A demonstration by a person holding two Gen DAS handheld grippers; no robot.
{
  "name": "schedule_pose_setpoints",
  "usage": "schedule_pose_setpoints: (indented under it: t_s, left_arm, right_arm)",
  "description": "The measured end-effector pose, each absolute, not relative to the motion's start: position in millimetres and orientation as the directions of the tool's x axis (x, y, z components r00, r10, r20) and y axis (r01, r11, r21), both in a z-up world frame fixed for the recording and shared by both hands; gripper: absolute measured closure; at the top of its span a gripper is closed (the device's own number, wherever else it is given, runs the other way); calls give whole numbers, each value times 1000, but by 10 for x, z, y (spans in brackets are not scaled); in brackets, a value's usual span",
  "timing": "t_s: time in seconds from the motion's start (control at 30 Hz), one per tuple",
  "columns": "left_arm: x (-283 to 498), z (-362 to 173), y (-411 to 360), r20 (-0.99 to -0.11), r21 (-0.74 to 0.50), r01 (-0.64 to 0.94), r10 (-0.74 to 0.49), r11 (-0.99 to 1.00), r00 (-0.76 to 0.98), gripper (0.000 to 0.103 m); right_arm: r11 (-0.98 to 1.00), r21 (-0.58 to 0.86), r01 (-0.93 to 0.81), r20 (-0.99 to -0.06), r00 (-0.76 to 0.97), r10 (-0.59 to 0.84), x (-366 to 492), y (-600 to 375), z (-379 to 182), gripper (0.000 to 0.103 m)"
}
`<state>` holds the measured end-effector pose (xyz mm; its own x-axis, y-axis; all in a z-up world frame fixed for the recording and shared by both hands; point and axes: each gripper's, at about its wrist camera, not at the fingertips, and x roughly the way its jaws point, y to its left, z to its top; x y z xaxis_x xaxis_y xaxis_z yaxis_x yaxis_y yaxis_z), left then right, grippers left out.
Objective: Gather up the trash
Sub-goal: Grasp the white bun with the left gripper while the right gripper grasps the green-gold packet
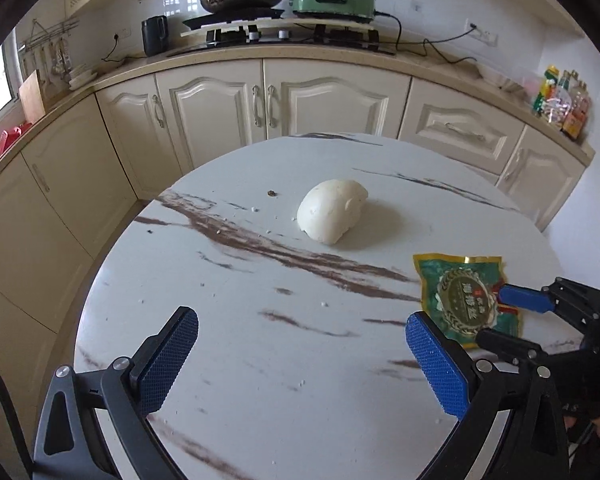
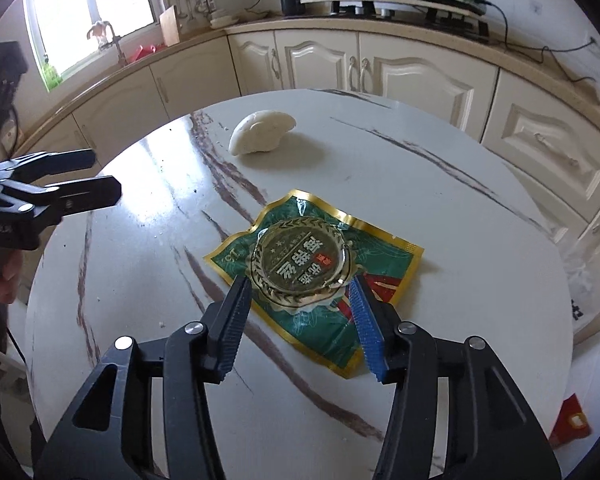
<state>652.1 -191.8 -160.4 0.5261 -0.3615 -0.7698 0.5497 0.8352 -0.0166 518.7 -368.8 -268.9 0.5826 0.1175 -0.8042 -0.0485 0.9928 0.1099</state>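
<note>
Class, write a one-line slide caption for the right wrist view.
Right gripper, jaws apart, poised over a green snack packet on a marble table, with a white bun beyond.

Your left gripper (image 1: 302, 322) hangs tilted down with its jaws spread wide and nothing between them. Your right gripper (image 2: 300, 294) also points down, its jaws parted about halfway, not pressing on anything.

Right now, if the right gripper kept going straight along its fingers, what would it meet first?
Probably the green snack packet lying flat on the table; the open right gripper already straddles its near edge, though depth is uncertain.
</note>
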Motion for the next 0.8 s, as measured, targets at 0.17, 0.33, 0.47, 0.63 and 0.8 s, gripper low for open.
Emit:
schedule_pose_setpoints:
  t_s: [0.17,0.33,0.47,0.63,0.8]
  left_arm:
    - [7038,-1787,-2405,-768,67,571,-323,818,553,1]
    - [7384,-1951,-2726,-752,60,588,-351,807,558,2]
    - [7612,-2194,-2935,-781,76,590,-320,804,537,8]
    - [7762,-2361,-3016,-773,-29,611,-405,791,487,52]
    - [7654,-2421,-2961,-784,-33,631,-411,775,464,58]
  right_arm:
    - [996,45,-79,-817,571,82,5397,-3678,-2719,30]
    - [996,76,-51,-829,552,91,5563,-3911,-2810,30]
    - [991,126,-38,-822,555,126,5592,-4067,-2829,30]
    - [987,153,-48,-807,570,153,5547,-4129,-2856,30]
    - [988,146,-41,-801,582,142,5430,-4191,-2834,25]
